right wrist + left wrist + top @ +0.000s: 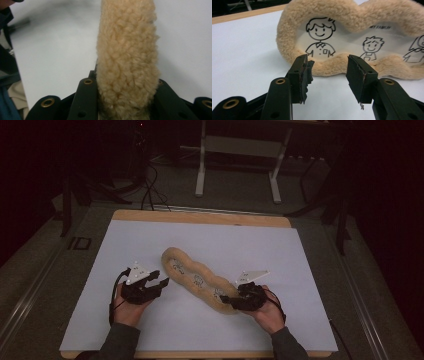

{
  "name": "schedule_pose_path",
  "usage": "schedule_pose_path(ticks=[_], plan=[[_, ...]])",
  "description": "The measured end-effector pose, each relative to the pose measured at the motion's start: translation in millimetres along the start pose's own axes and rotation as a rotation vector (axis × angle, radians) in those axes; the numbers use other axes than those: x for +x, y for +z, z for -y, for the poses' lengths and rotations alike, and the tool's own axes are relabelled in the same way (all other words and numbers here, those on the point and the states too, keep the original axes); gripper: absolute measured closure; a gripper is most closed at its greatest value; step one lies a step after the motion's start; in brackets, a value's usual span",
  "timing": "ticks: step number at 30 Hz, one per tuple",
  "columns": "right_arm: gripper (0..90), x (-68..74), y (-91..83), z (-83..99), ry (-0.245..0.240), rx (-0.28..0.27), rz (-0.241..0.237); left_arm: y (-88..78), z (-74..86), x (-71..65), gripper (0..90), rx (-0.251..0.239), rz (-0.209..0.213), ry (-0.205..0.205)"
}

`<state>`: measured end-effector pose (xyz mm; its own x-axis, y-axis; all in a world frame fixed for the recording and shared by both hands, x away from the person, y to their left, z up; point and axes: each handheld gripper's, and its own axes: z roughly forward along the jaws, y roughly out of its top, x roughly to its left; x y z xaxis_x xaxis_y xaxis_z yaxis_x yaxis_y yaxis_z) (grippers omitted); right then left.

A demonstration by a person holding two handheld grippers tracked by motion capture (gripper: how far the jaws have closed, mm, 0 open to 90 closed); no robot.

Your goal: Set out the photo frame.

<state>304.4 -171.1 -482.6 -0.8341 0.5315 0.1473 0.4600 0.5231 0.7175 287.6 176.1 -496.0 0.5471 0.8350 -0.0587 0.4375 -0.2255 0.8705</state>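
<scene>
A long, wavy tan plush strip (pixel 192 277) with clear windows showing cartoon figures lies slanted across the white sheet. In the left gripper view its furry rim (pixel 352 15) and a drawn boy stand just past my left gripper (pixel 327 65), whose jaws are open with nothing between them. From above, the left gripper (pixel 161 281) sits just left of the strip, apart from it. My right gripper (pixel 226 300) is at the strip's near right end. In the right gripper view the fleece (pixel 127 50) runs up between the jaws of the right gripper (pixel 126 77), which press on its sides.
The white sheet (pixel 150 245) covers a wooden table whose far edge (pixel 200 217) shows. Behind it stand white desk legs (pixel 200 170), and cables (pixel 150 190) trail on the dark floor. A dark stand (pixel 342 220) rises at the right.
</scene>
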Motion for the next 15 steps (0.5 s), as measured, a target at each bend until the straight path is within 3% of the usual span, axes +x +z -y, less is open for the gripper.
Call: schedule_pose_path(ticks=[8,15], plan=[[65.8,1.1,-1.0,0.2,0.009,-0.004,0.085,12.7,-1.5,-0.7,52.5,0.012,-0.059,0.031],[58.2,6.5,-0.6,5.0,0.069,-0.032,0.162,25.0,-8.0,8.5,52.8,0.004,-0.113,-0.002]])
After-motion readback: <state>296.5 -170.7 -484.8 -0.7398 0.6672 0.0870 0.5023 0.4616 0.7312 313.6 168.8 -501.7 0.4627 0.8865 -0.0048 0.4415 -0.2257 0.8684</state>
